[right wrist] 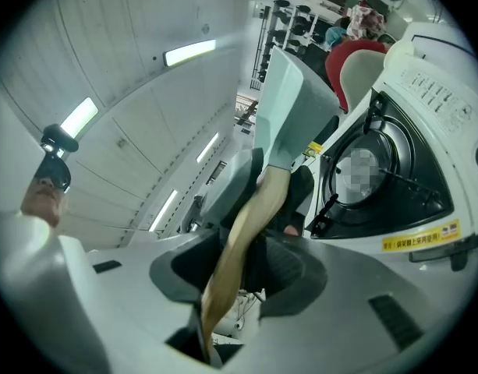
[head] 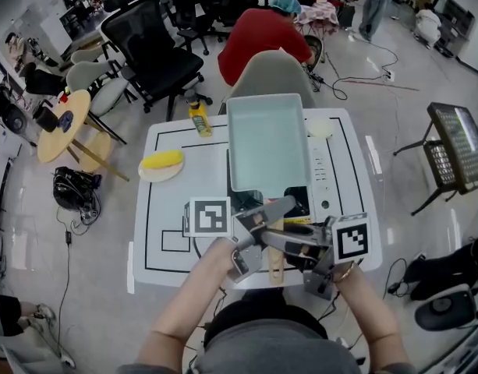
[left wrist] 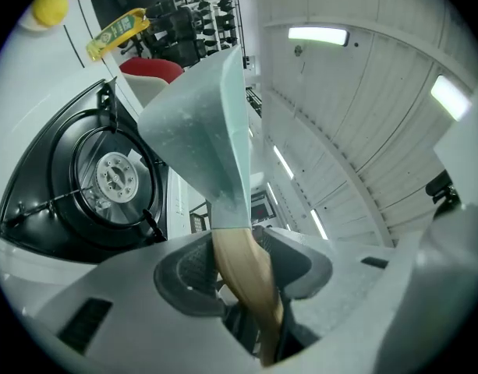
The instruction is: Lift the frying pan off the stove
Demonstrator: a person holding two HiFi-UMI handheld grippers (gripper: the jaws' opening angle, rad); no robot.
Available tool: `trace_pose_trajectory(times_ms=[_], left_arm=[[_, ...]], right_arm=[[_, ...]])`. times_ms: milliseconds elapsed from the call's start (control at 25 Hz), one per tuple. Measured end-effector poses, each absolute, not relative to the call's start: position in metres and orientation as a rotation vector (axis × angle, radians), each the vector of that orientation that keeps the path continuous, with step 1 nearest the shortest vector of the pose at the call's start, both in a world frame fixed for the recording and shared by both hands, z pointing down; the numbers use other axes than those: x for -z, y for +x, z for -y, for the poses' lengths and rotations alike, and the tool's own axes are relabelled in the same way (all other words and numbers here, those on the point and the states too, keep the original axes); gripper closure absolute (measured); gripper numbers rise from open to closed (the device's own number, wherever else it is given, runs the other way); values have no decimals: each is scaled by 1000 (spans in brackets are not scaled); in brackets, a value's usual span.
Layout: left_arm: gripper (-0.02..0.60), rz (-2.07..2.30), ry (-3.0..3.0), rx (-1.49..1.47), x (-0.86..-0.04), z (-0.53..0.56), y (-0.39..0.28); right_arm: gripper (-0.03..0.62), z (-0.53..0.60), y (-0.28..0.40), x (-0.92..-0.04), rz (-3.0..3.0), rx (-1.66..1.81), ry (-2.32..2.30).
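Wooden handle (head: 275, 269) was your sound hold: left gripper (left wrist: 239, 275) and right gripper (right wrist: 239, 263) both clamped it, while the stiff, likely front-heavy frying pan (head: 267, 142) hung just clear above the stove (head: 326, 179).

Ceiling strip lights (left wrist: 316, 33) give bright, even light; both gripper views are fisheye-warped with black corners.

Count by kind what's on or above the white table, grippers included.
Pan: 1
Stove: 1
Bottle: 1
Plate: 1
Yellow item on plate: 1
White round item: 1
Grippers: 2, left gripper, right gripper
Total: 8
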State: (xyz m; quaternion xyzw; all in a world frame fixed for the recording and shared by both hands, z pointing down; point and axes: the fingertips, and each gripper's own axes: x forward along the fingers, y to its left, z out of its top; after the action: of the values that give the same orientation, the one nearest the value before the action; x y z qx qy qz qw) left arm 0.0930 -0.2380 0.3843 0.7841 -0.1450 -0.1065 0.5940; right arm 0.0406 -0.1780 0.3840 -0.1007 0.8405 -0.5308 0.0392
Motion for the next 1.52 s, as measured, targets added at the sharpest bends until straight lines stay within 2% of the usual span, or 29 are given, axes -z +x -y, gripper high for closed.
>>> trace_pose_trajectory(times_ms=[480, 1520], left_arm=[[420, 345, 1948, 253, -346, 237, 94], [422, 385, 1991, 261, -336, 229, 92]], right_arm=[[436, 177, 43, -352, -2647, 1476, -305], [439, 168, 42, -344, -2689, 1412, -284]])
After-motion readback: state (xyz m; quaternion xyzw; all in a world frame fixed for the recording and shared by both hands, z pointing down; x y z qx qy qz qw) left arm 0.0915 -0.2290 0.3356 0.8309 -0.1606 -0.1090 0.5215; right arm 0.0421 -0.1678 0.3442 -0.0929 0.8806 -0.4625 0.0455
